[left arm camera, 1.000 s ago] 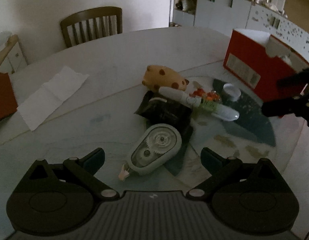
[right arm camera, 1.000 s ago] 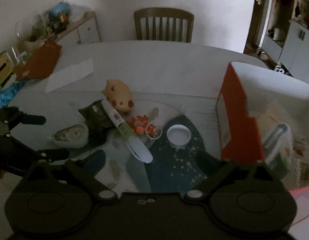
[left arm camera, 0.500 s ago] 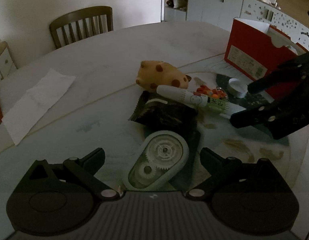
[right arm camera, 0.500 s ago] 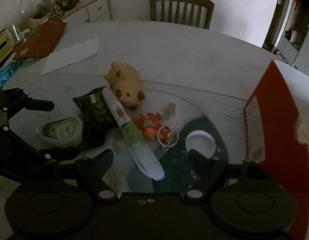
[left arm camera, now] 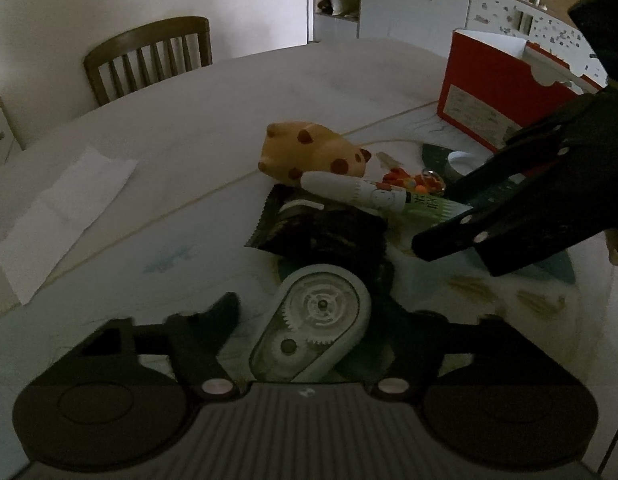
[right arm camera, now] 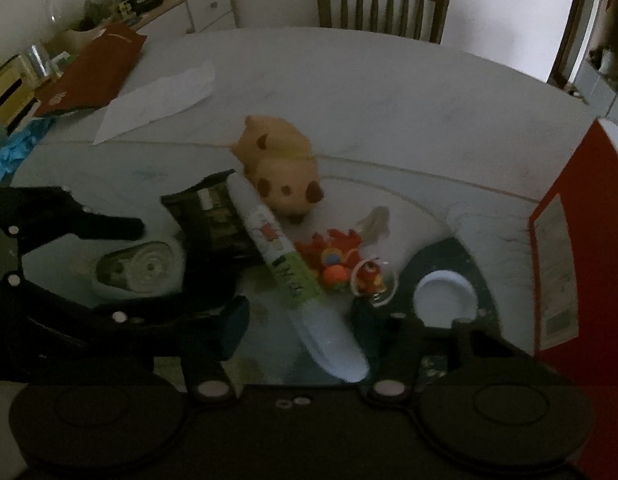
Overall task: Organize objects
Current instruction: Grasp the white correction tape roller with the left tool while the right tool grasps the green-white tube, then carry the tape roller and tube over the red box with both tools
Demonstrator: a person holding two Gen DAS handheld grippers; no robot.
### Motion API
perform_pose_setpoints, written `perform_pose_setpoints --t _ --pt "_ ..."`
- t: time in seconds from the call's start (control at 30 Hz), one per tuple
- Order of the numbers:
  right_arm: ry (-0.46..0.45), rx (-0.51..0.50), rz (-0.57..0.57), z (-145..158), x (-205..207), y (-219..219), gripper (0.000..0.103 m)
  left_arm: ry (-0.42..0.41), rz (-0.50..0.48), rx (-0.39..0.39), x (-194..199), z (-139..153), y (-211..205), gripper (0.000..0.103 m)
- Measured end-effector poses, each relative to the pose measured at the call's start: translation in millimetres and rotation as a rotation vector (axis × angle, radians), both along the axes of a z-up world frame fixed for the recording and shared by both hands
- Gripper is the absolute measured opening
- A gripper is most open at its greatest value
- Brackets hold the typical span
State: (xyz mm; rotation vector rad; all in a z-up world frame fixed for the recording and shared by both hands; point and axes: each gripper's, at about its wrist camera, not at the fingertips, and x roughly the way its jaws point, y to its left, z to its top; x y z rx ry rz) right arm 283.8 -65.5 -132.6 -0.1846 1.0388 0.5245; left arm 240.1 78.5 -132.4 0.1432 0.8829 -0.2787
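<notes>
A correction tape dispenser (left arm camera: 317, 324) lies on the table between the open jaws of my left gripper (left arm camera: 313, 316); it also shows in the right wrist view (right arm camera: 141, 268). A white and green tube (right arm camera: 301, 280) lies between the open jaws of my right gripper (right arm camera: 301, 324); it also shows in the left wrist view (left arm camera: 373, 196). Behind them lie a dark snack packet (left arm camera: 325, 232), a tan spotted pig toy (left arm camera: 309, 152) and small orange toys (right arm camera: 341, 256). A red box (left arm camera: 505, 100) stands at the right.
A white round lid (right arm camera: 445, 300) lies on a dark mat near the red box (right arm camera: 569, 248). A white paper sheet (left arm camera: 65, 216) lies at the left. A wooden chair (left arm camera: 149, 56) stands behind the table. A red folder (right arm camera: 93, 72) and clutter sit far left.
Both grippers have moved forward and down: the left jaws now flank the correction tape and the right jaws flank the tube. The right gripper looms larger in the left view.
</notes>
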Motion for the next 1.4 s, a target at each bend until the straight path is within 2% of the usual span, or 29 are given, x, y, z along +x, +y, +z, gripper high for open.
perform_pose_setpoints --t 0.07,0.2,0.23,0.27,0.43,0.67,1.0,1.4 --pt "0.001 -0.005 0.006 0.3 -1.7 3.9 0.044 0.006 -0.001 0.005 -1.4 0.9 -2.3 0.061" --pt "0.003 -0.004 0.009 1.3 -3.6 9.4 0.033 0.023 0.012 0.005 -2.9 2.9 -4.6 0.059" --pt "-0.001 -0.011 0.005 1.1 -4.3 10.6 0.025 0.027 0.017 0.004 -3.7 3.6 -5.0 0.059" --pt "-0.003 -0.013 0.003 1.3 -5.1 11.4 0.025 0.033 0.022 0.004 -4.7 4.1 -5.2 0.058" --pt "0.015 0.015 -0.012 2.0 -13.1 10.8 0.022 0.057 0.064 -0.027 -13.7 6.3 -3.1 0.056" --pt "0.040 0.086 -0.050 10.4 -34.7 -3.7 0.021 0.108 0.123 -0.120 -28.4 11.4 0.4 0.054" --pt "0.083 0.191 -0.130 25.8 -75.0 -39.2 0.021 0.163 0.148 -0.196 -52.4 16.0 -9.8 0.054" --pt "0.023 0.281 -0.191 60.7 -104.1 -80.9 0.021 0.121 0.125 -0.224 -65.6 50.9 -41.4 0.054"
